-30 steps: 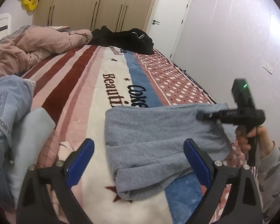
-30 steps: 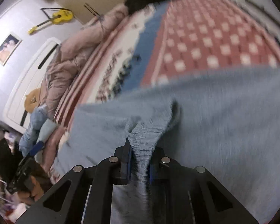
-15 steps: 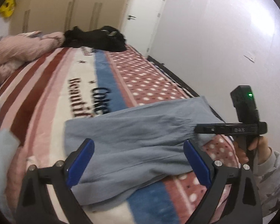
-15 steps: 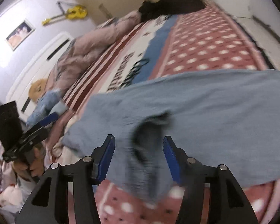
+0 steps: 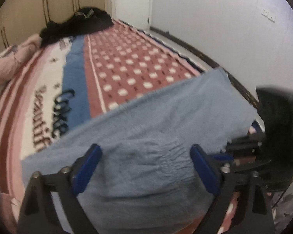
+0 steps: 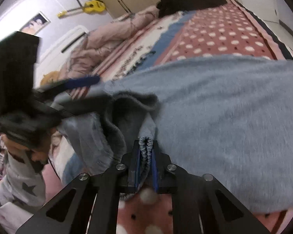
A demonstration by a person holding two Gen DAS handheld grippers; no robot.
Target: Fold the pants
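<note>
**Right gripper pinches the waistband, left gripper spread over the pants**

The grey-blue pants (image 5: 166,120) lie across the lower half of the left wrist view, spread over the patterned bedspread (image 5: 138,62), with one edge running up toward the right side of the frame. The left gripper (image 5: 145,167) has its blue-padded fingers (image 5: 87,167) wide apart, straddling the gathered elastic part of the fabric; whether the pads actually touch the cloth is hard to tell through the blur.

In the right wrist view the right gripper (image 6: 146,157) is clamped on a bunched fold of the pants' (image 6: 224,117) ribbed edge at lower centre, the fabric squeezed between the two blue pads. A dark inner opening of the garment gapes just left of the pinch.

At the upper centre of both views a black heap of clothing (image 5: 78,25) sits at the far end of the bed, beside a pink quilt (image 6: 107,39). A yellow guitar (image 6: 91,5) hangs on the wall at the upper left of the right wrist view.
</note>
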